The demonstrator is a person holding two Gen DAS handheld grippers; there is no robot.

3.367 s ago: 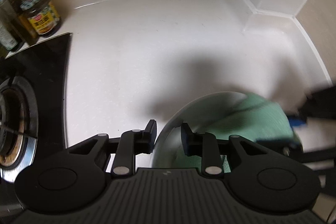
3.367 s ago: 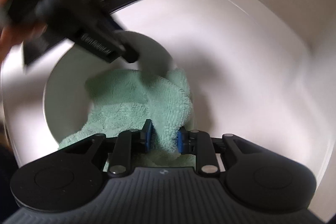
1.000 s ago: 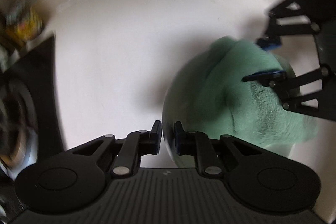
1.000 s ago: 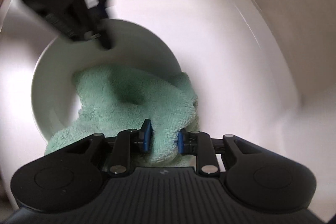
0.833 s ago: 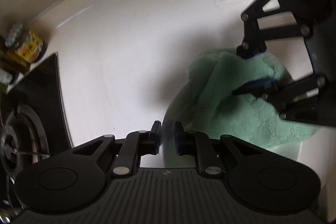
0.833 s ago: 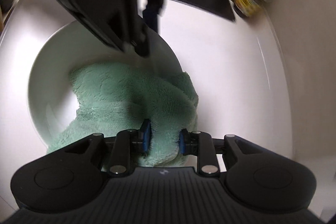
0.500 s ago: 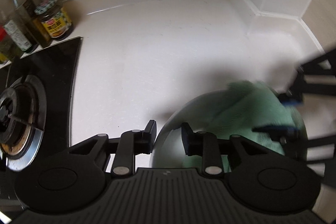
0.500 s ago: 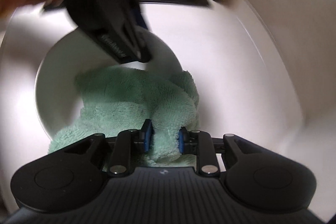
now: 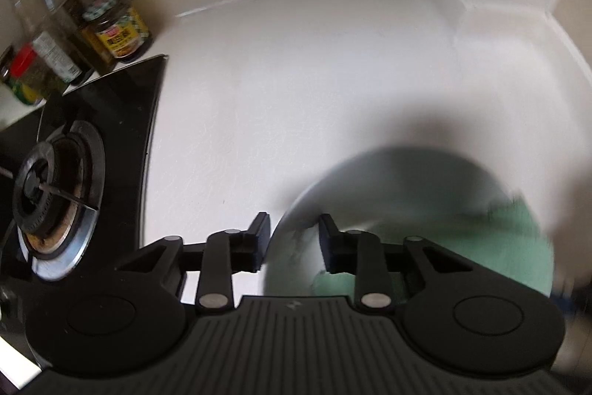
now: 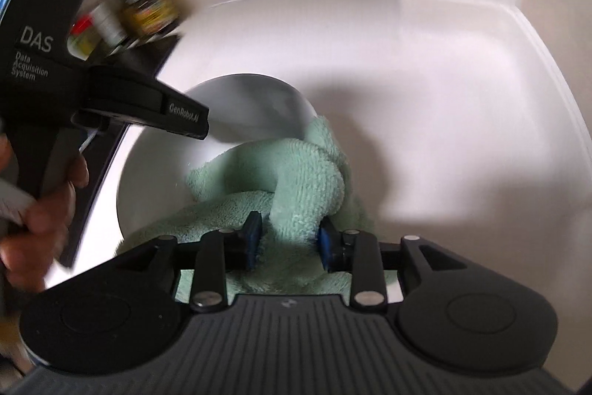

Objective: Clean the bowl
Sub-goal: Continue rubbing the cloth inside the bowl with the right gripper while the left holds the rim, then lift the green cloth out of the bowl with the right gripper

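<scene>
A white bowl [image 9: 296, 258] rests on the white counter. My left gripper [image 9: 292, 241] has one finger outside and one inside the near rim, shut on the bowl; it also shows at the left of the right wrist view [image 10: 111, 99]. A green cloth [image 10: 307, 180] lies bunched inside the bowl [image 10: 155, 158]. My right gripper [image 10: 290, 241] is shut on a fold of the cloth. In the left wrist view the cloth [image 9: 518, 247] is blurred at the bowl's right side.
A black gas hob [image 9: 92, 136] with a burner [image 9: 48, 195] lies left of the bowl. Several bottles and a jar [image 9: 118, 28] stand at the back left by the wall. The counter [image 9: 314, 80] ends in a corner at the back right.
The left gripper's view has swung back over the hob and its jaws stand wider on the rim. The right gripper has dragged the cloth round inside the bowl toward its right side.
</scene>
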